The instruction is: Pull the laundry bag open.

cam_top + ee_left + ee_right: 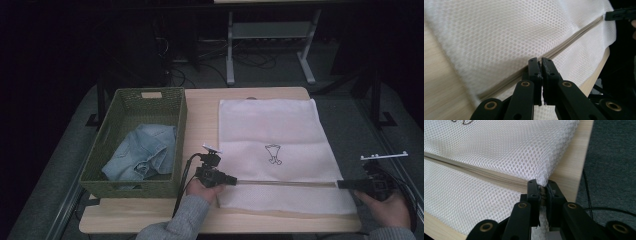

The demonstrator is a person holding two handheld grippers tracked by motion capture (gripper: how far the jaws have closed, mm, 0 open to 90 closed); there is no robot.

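Note:
A white mesh bag (270, 125) with a small black print lies flat on the wooden table (200, 125). Its zipper (285, 183) runs taut along the near side. My left gripper (234, 180) is at the zipper's left part; in the left gripper view the jaws (541, 61) stand pressed together right over the zipper (574, 37). My right gripper (340, 184) is shut on the bag's right end, where the mesh (499, 145) bunches into the jaws (543, 185) beside the zipper (474, 170). The right gripper (621, 13) also shows far off in the left gripper view.
A green woven basket (130, 189) stands at the table's left and holds a crumpled blue denim garment (142, 152). The table's right edge (574, 165) is just beside my right gripper, with grey floor beyond. Metal desk legs (230, 50) stand behind the table.

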